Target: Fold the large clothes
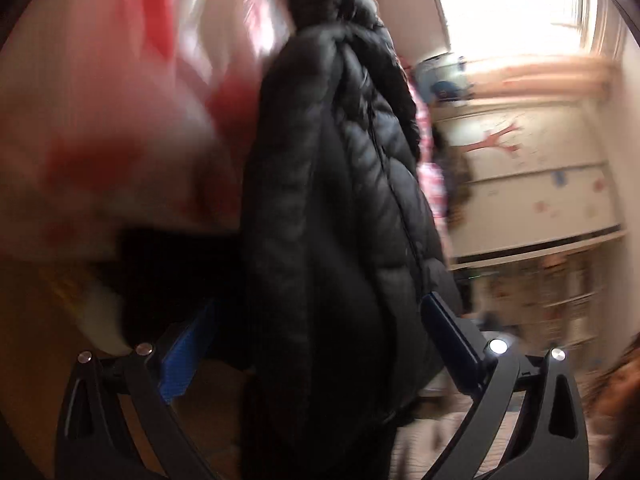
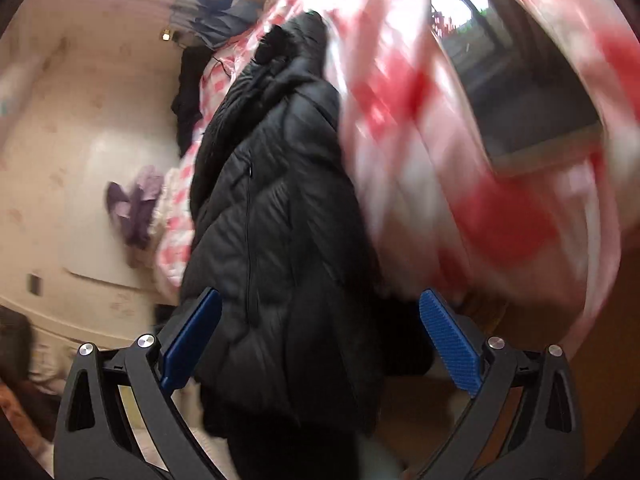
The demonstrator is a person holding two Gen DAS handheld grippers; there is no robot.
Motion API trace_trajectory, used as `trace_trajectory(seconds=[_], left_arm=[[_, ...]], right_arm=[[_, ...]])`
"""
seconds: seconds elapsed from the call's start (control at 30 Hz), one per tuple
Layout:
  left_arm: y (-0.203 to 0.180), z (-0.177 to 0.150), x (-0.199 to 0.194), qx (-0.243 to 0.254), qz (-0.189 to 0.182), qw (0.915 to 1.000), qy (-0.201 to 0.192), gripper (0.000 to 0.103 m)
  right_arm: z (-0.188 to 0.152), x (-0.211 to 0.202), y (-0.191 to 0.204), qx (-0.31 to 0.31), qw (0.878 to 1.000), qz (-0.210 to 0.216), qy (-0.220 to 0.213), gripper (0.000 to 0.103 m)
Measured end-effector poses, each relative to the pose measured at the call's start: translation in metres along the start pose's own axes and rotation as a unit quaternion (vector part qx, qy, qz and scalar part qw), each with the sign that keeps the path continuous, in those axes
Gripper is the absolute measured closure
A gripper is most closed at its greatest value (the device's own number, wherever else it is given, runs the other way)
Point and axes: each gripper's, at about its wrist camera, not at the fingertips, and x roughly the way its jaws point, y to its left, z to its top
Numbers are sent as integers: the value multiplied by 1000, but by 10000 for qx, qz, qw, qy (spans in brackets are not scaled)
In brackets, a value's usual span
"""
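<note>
A black quilted puffer coat (image 1: 344, 184) with a fur-trimmed hood hangs lengthwise through the middle of both wrist views. In the left wrist view my left gripper (image 1: 320, 302) stands wide open around the coat's lower part. Its blue pads (image 1: 188, 348) flank the fabric without squeezing it. The coat (image 2: 280, 208) also hangs between the jaws of my right gripper (image 2: 320, 293), which is open too. There the right blue pad (image 2: 450, 340) stands apart from the fabric, and the left one sits at the coat's edge. Both views are blurred by motion.
Red-and-white checked bedding (image 2: 460, 160) billows beside and behind the coat (image 1: 120, 100). A pale wall with a red decal (image 1: 500, 140) and a bright window (image 1: 512, 4) lie to the right. A purple cloth (image 2: 136, 204) lies near the wall. Shelves (image 1: 552, 296) stand low at the right.
</note>
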Motion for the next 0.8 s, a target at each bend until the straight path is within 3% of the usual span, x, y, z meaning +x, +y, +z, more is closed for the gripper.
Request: trace_trajectory(seconds=[0.1,0.27,0.43,0.53,0.57,0.6,0.63,0.67,0.7,0.8], left_arm=[[5,-8,18,7,-305,9994,134,7],[-9,-19,39,136,-706,9968,363,7],[-16,-24,43,40,-363,9989,303,8],[-18,-28,36,-39,-192,9998,32,9],[-19,-30,35,-33,-114,9999,-14,12],[-23,-31,35,-14,-43,10000,-31,19],[-27,-34,37,-25,26,10000,-69,26],[-28,-35,38,-45,76,9999,-99,31],[-32,-38,37,-22,147,9997,-182,42],[-49,-47,28,49,339,9982,-482,71]], right_arm=[[-15,10,-16,191,9985,466,230,7],[-26,52,-27,311,9935,811,734,7],[-32,78,-39,565,9855,1451,679,7],[-31,82,-44,570,9823,1692,572,9],[-31,83,-42,484,9818,1758,525,21],[-32,84,-39,383,9800,1872,551,47],[-34,86,-33,251,9801,1879,589,60],[-35,87,-26,73,9830,1734,599,79],[-36,87,-20,-77,9835,1708,599,86],[-38,81,2,-403,9822,1768,482,92]])
